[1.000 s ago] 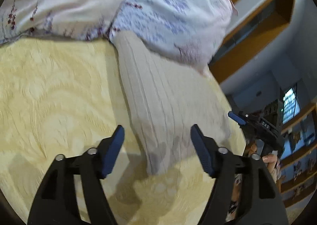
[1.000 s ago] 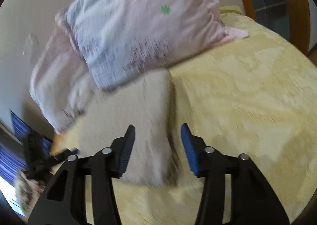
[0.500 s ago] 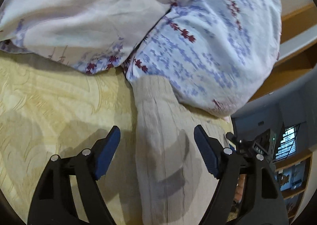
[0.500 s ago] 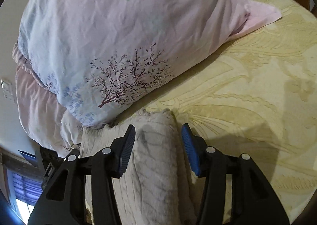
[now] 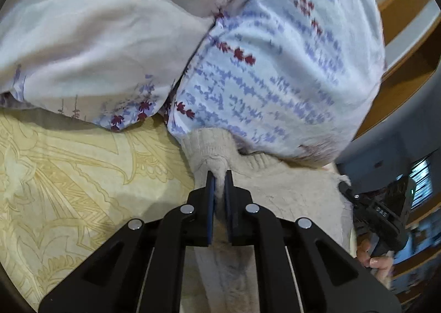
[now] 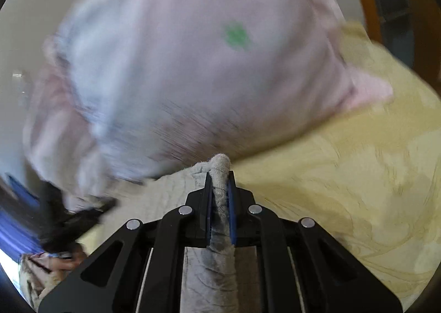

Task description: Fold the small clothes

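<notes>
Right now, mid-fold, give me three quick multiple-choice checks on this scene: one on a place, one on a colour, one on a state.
1. Where does the far end of the beige knit garment lie?
A. against the floral pillow
B. hanging off the bed
C. on a chair

2. What colour is the bedspread?
A. dark blue
B. pale yellow
C. red

3. How do the jaws of the left gripper and right gripper stand?
A. both wide open
B. one open, one shut
C. both shut on cloth

Answers: 1 A, its end tucks under the pillow's edge; 2 B, yellow patterned fabric fills both views; 3 C, a fold of knit sits pinched between each pair of jaws.
</notes>
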The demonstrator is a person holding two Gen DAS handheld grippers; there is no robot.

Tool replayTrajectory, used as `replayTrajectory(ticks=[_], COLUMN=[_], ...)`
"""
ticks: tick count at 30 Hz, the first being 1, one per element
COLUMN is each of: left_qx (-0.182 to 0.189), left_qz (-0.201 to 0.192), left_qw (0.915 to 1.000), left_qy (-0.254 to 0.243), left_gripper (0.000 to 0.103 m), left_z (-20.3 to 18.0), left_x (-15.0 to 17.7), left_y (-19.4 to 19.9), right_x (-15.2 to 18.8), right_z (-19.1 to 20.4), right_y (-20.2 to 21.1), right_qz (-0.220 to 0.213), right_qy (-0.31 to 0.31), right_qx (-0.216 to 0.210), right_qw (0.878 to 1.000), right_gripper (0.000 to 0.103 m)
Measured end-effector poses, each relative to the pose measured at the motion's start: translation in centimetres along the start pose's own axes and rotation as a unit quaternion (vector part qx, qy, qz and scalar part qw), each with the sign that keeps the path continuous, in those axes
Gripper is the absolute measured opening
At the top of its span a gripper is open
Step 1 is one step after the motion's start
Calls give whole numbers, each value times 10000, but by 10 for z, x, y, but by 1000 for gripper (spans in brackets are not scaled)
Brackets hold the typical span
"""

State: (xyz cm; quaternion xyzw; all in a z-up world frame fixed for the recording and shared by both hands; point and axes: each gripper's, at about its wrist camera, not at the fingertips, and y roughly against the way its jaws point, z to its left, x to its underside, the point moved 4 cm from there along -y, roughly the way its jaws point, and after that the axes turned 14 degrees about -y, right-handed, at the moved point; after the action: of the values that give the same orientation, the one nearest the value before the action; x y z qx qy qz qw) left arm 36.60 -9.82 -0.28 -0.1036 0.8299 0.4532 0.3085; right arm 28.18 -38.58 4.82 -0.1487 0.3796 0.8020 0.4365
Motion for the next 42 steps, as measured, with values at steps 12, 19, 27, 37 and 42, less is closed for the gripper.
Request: replayTrajectory(ticks=[12, 19, 27, 37, 42], left_qx=[-948, -796, -666, 453, 801], left_qz=[-62, 149, 242, 469, 498], left_qw=[9914, 9901, 9909, 9979, 9952], left_qy=[-905, -1146, -1145, 47, 270], left_gripper=[60, 65, 70, 78, 78], left_z=[-33, -56, -62, -33, -29], left_x=[17, 48, 63, 64, 66], left_y=[42, 52, 53, 41, 37], right_x=[28, 60, 64, 55, 48], right_z=[-24, -29, -33, -41, -51], right_y=[25, 50, 47, 47, 54], right_qz=[365, 414, 317, 356, 498], right_qy=[-257, -163, 102, -201, -630], right_qx=[-70, -237, 82, 146, -323], right_qw=[9990, 9987, 9994, 9991, 9962], right_gripper=[36, 35, 9, 22, 53])
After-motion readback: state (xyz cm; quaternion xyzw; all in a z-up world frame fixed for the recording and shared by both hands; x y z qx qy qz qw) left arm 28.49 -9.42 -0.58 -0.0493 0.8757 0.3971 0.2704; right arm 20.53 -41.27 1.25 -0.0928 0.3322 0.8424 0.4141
